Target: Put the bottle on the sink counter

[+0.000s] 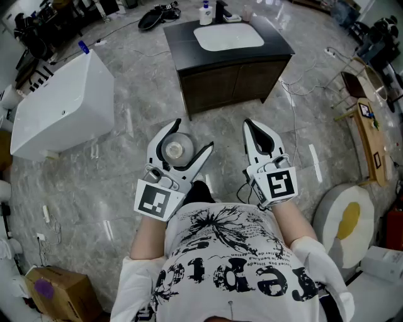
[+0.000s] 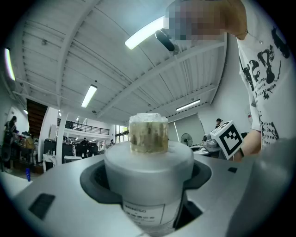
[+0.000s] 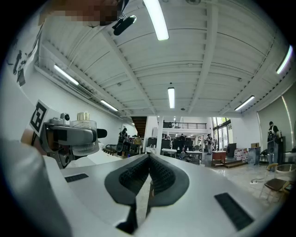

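Observation:
My left gripper [image 1: 191, 137] is shut on a frosted white bottle [image 1: 174, 149] with a yellowish cap, held upright in front of the person's chest. In the left gripper view the bottle [image 2: 148, 173] fills the gap between the dark pads, cap up. My right gripper [image 1: 253, 133] hangs beside it, shut with nothing between its pads [image 3: 159, 178]. The left gripper with the bottle [image 3: 83, 132] also shows at the left of the right gripper view. The sink counter [image 1: 277, 45], dark-topped with a white basin [image 1: 228, 36], stands ahead across the floor.
A white soap bottle [image 1: 205, 14] and a black tap [image 1: 220, 10] stand at the counter's back edge. A white bathtub [image 1: 63, 104] lies to the left, a toilet [image 1: 345, 220] to the right. Cables trail over the grey marble floor [image 1: 126, 88].

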`<state>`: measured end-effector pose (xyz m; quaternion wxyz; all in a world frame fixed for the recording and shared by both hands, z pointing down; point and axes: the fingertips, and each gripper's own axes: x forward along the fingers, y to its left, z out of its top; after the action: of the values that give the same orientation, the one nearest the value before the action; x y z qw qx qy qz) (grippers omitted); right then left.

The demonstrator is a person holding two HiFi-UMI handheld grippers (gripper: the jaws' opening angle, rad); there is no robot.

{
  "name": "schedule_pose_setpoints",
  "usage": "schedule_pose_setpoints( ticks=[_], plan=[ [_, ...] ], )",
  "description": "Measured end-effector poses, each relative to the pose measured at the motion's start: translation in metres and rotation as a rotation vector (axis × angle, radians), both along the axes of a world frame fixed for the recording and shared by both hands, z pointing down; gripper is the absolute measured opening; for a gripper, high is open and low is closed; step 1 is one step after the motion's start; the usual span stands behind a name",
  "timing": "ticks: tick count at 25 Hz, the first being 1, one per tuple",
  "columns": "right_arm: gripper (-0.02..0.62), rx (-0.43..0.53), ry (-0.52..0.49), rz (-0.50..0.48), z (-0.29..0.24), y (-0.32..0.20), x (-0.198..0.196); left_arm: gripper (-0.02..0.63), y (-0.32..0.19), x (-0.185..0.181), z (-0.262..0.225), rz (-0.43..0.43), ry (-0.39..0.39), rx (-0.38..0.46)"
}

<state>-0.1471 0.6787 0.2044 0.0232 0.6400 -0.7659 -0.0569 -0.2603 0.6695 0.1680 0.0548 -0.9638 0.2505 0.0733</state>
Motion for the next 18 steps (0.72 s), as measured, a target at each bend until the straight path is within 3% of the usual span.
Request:
schedule_pose_setpoints(
  ticks=[11,18],
  plan=[
    [0.014,0.008,-0.023,-0.009,-0.003,0.002,0.004,0.347,0.002,0.004,-0.006,0.001,0.012,0.004],
    [0.014,-0.012,-0.064,0.009,0.008,-0.022,0.022,0.347,-0.027,0.014,0.002,-0.006,0.006,-0.014]
  ],
)
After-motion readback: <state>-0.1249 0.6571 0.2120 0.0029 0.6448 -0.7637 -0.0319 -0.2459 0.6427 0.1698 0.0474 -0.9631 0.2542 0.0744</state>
